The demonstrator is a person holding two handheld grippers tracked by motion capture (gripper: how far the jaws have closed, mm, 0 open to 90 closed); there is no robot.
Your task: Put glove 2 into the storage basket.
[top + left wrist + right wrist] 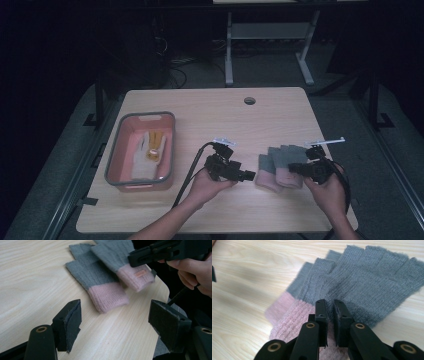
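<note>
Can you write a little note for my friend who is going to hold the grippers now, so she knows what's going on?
Left gripper: jaws wide open, holding nothing, pointing at the gloves.
Right gripper: shut on the top grey-and-pink glove, pinching it close to its pink cuff.
Second grey-and-pink glove: lies flat on the table, partly under the first one, nothing holding it.
Pink bin, at the table's left: already has a white-and-yellow glove inside.
Done: top glove is gripped.
Left, probably: carry that glove over to the bin, then come back for the other one.
</note>
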